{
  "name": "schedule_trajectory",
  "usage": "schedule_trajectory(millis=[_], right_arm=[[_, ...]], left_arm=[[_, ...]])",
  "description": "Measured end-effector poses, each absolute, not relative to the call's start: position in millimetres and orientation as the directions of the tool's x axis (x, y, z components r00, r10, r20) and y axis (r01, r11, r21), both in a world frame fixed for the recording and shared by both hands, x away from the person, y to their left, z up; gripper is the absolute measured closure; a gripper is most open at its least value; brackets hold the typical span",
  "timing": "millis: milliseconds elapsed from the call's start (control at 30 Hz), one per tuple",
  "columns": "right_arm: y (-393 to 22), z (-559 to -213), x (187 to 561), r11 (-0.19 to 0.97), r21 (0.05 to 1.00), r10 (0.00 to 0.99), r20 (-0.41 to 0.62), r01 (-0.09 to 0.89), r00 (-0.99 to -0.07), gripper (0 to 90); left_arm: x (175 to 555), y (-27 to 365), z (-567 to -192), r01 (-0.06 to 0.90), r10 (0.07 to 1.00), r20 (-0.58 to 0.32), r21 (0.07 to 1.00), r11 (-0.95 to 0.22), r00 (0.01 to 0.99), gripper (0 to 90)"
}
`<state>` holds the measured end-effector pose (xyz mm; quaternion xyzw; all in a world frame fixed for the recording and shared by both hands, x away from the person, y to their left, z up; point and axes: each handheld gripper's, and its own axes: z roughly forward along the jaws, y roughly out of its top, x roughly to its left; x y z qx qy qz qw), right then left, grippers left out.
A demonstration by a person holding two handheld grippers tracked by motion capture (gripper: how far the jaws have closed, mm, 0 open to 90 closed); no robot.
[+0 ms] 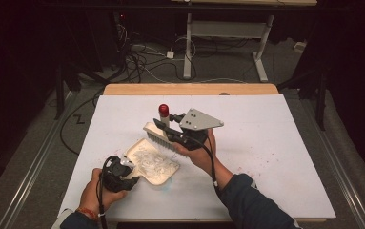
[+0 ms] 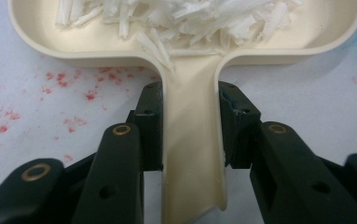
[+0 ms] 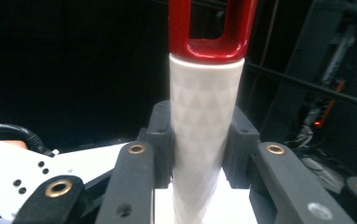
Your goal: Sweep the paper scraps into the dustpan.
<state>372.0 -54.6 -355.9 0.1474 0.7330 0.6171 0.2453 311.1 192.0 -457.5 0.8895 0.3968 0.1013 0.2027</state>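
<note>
Near the table's (image 1: pixel 266 143) front edge, the left gripper (image 1: pixel 119 171) is clamping the handle of the cream dustpan (image 1: pixel 152 162), which is lying flat holding white shreds (image 2: pixel 181 18). At about one o'clock from the pan, the right gripper (image 1: pixel 173 131) is squeezing the white, red-capped handle of the brush (image 1: pixel 160 136), whose bristles seem to be hovering just off the pan's far rim.

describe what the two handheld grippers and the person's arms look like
Both grippers are black. The right gripper carries a grey three-cornered plate with small holes; the left gripper has none. Brass-coloured rivets stud the jaws. A black cable trails along each forearm. Dark blue sleeves; an orange band on the left wrist.
</note>
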Motion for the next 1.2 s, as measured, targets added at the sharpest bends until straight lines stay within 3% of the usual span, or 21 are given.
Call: schedule_trajectory(millis=[267, 467, 867, 1200], right_arm=[[-87, -354, 360, 0.249, 0.966, 0.574, -0.2, -0.063, -0.794, 70.4], [-103, -372, 356, 0.308, 0.951, 0.608, -0.215, -0.022, -0.764, 70.4], [-68, -391, 330, 0.327, 0.945, 0.541, -0.212, -0.028, -0.814, 70.4], [-53, -374, 317, 0.271, 0.96, 0.482, -0.195, -0.067, -0.854, 70.4]], left_arm=[[310, 193, -456, 0.664, 0.744, 0.024, 0.433, -0.61, 0.668, 63.4], [305, 193, -457, 0.672, 0.752, 0.017, 0.435, -0.599, 0.659, 63.4], [302, 194, -456, 0.675, 0.752, 0.018, 0.425, -0.603, 0.659, 63.4], [302, 195, -457, 0.675, 0.75, 0.016, 0.426, -0.603, 0.661, 63.4]])
